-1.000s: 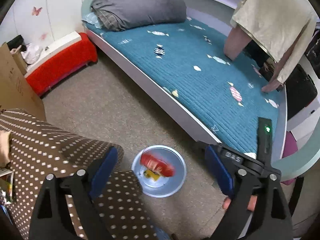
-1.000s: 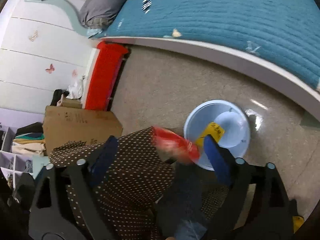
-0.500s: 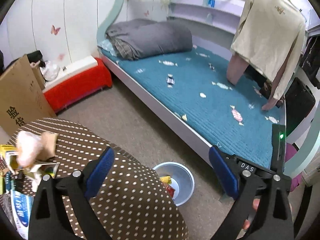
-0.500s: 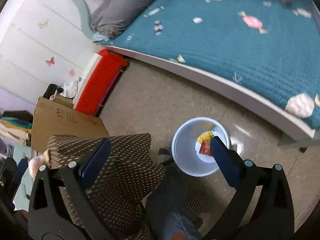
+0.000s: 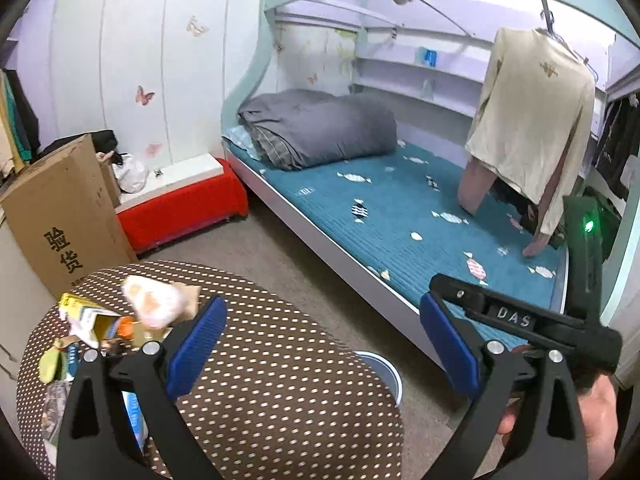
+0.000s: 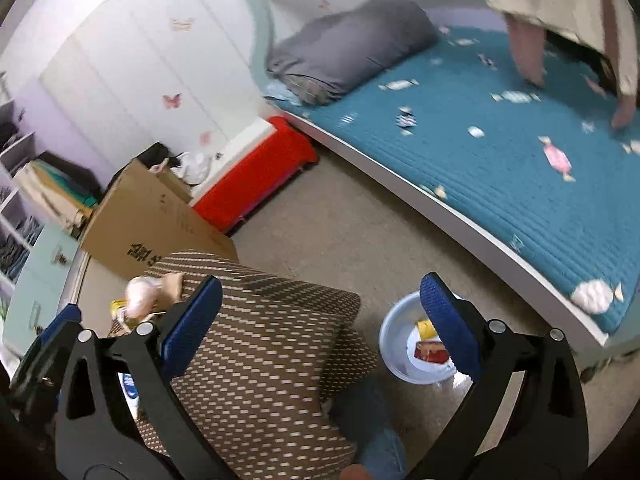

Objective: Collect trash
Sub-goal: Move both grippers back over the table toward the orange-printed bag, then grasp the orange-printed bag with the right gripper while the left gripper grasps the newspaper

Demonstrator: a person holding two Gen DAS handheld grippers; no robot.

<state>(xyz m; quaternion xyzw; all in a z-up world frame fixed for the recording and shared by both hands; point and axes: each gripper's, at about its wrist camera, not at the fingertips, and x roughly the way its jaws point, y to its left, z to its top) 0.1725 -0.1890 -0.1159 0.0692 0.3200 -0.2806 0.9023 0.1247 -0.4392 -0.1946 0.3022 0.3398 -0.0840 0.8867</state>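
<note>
both the left gripper (image 5: 322, 344) and right gripper (image 6: 320, 320) are held wide open, nothing gripped. crumpled wrappers and cartons (image 5: 120, 320) are piled on the brown dotted tablecloth (image 5: 280, 400) just past the left finger. a red packet (image 6: 431, 351) is seen in the pale blue round bin (image 6: 394, 330) by the right finger, partly blocked by it.

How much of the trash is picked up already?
Some is done: a red wrapper and a yellow scrap lie in the blue bin on the floor. Nothing is in hand: the left gripper and right gripper are both open and empty. Left: the trash pile on the polka-dot table.
</note>
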